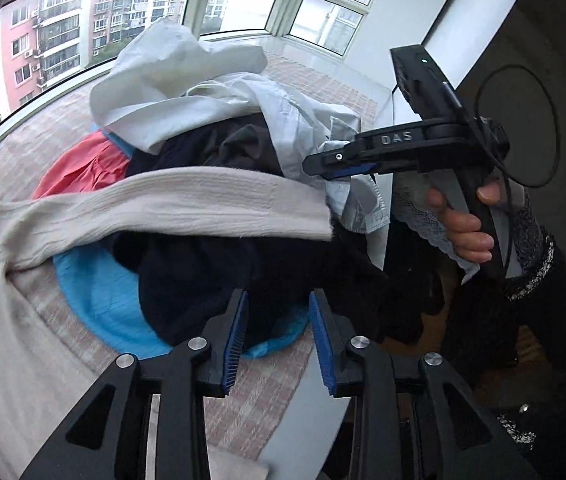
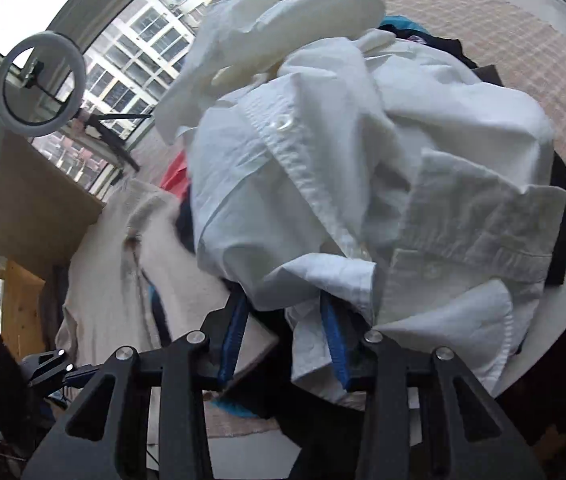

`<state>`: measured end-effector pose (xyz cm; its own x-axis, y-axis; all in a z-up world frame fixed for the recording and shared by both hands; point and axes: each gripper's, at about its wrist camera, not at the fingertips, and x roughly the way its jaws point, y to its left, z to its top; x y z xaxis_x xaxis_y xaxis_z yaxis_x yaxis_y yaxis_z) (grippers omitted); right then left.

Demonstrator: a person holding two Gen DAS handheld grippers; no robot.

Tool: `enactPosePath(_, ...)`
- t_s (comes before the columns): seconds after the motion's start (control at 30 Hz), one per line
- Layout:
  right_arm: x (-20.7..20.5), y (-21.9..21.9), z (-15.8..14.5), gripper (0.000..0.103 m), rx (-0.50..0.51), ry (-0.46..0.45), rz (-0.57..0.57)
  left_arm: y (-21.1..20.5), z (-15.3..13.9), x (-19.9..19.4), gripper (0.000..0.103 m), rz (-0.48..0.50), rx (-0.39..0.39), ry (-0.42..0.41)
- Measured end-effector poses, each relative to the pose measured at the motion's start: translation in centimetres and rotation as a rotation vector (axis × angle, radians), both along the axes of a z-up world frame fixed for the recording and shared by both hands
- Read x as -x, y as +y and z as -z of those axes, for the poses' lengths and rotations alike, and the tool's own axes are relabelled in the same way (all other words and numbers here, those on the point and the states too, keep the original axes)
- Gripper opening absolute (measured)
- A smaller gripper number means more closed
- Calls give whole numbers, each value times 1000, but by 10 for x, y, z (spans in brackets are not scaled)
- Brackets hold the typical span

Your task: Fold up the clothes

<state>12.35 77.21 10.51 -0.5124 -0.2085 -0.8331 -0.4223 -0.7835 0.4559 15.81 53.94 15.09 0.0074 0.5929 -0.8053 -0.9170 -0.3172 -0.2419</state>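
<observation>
Picking from pile | right gripper apparently clenches white shirt at 6 o'clock | left gripper released | next: lift shirt clear

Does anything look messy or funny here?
Yes. The clothes sit in one jumbled heap, none folded. A crumpled white shirt lies on top, and a beige garment drapes across dark clothes, hanging off one side.

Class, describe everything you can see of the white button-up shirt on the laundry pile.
The white shirt is crumpled woven cloth, cotton by its look, with a stitched placket, clear buttons and a cuff. It lies on top of the pile, over dark garments and beside a beige one. The right hand-held gripper has its fingers around a hanging fold.
</observation>
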Motion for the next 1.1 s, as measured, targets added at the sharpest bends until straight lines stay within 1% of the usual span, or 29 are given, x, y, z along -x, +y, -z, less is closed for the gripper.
enactPosePath(0.03, -3, 10, 1, 35, 52, 14, 4, 14, 1, -6, 39, 29, 14, 35)
enactPosePath(0.17, -16, 21, -9, 36, 160, 79, -22, 62, 10, -27, 40, 137, 81, 188)
enactPosePath(0.2, -19, 20, -11, 36, 194, 95, -37, 69, 15, -29, 40, 148, 98, 210)
enactPosePath(0.23, -21, 19, -13, 36, 232, 109, -53, 75, 20, -28, 40, 153, 109, 213)
enactPosePath(0.27, -22, 18, -14, 36, 255, 115, -65, 77, 21, -24, 31, 143, 108, 192)
enactPosePath(0.3, -23, 15, -14, 36, 272, 115, -76, 77, 22, -18, 21, 130, 106, 167)
enactPosePath(0.33, -23, 11, -13, 36, 288, 113, -86, 78, 23, -13, 2, 116, 103, 143)
enactPosePath(0.37, -24, 8, -13, 36, 304, 110, -98, 72, 19, -7, 1, 89, 76, 103)
enactPosePath(0.47, -28, -5, -21, 36, 323, 122, -122, 44, 2, 4, 1, 19, -41, 15)
enactPosePath(0.53, -35, -14, -30, 36, 340, 138, -143, 29, -5, 6, 1, -17, -75, 5)
enactPosePath(0.6, -43, -22, -40, 37, 321, 142, -147, 16, -11, 7, 1, -53, -101, 0)
enactPosePath(0.67, -52, -29, -48, 38, 307, 148, -149, 7, -13, 10, 1, -83, -122, -25)
enactPosePath(0.73, -57, -40, -49, 40, 377, 163, -171, -1, -15, 14, 1, -111, -144, -53)
enactPosePath(0.77, -59, -46, -48, 44, 413, 165, -188, -3, -15, 15, 1, -122, -155, -66)
enactPosePath(0.83, -57, -58, -35, 49, 488, 173, -210, -7, -15, 18, 1, -140, -173, -80)
enactPosePath(0.87, -55, -63, -27, 49, 526, 178, -220, -7, -14, 17, 1, -142, -174, -80)
enactPosePath(0.9, -54, -65, -17, 49, 556, 175, -203, -7, -11, 14, 1, -144, -175, -80)
enactPosePath(1.03, -47, -60, 33, 49, 676, 147, -34, -13, -4, 11, 1, -147, -174, -100)
enactPosePath(1.1, -43, -61, 47, 49, 691, 141, 16, -14, -3, 9, 1, -146, -179, -112)
